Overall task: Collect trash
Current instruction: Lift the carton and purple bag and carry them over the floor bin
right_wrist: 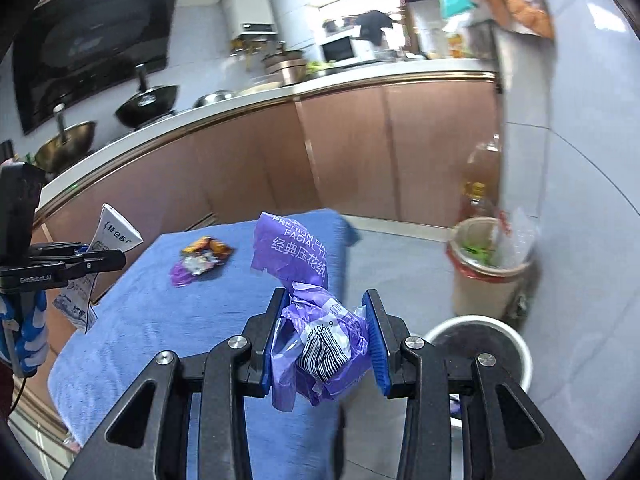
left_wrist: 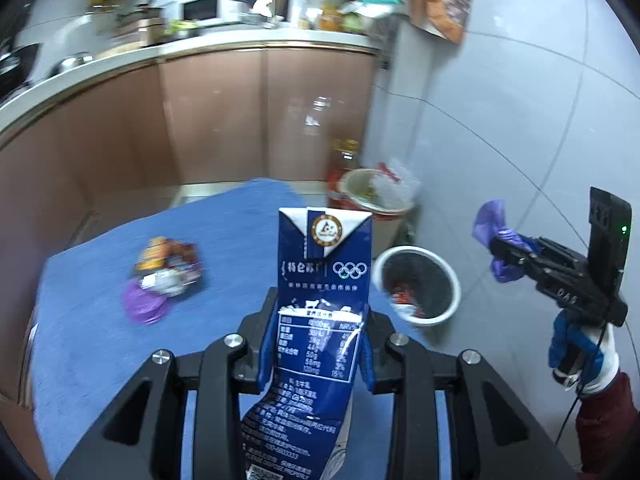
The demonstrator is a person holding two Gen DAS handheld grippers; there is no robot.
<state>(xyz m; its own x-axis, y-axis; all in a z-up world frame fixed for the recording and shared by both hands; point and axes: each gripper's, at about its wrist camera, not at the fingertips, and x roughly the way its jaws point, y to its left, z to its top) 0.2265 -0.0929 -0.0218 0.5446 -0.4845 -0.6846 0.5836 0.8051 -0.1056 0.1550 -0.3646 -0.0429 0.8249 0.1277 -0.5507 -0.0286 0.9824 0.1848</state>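
Off the blue table's (left_wrist: 100, 344) right edge, on the floor: white bin (left_wrist: 416, 286), nearest the right gripper (right_wrist: 326, 344), clamped on a crumpled purple tissue wrapper (right_wrist: 320, 344) ("FACIAL" legible). Left gripper (left_wrist: 318, 344) clamped on an upright blue milk carton (left_wrist: 320, 312) (Olympic rings). More wrappers (left_wrist: 164, 280) mid-table.

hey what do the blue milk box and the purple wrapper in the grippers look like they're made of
Milk carton: looks like coated paperboard, slightly glossy print, with sharp folded top seams and a creased, dented lower part. Purple wrapper: seems to be thin plastic film, shiny and crumpled into soft wrinkles, with a printed barcode; a film-paper laminate can't be ruled out.
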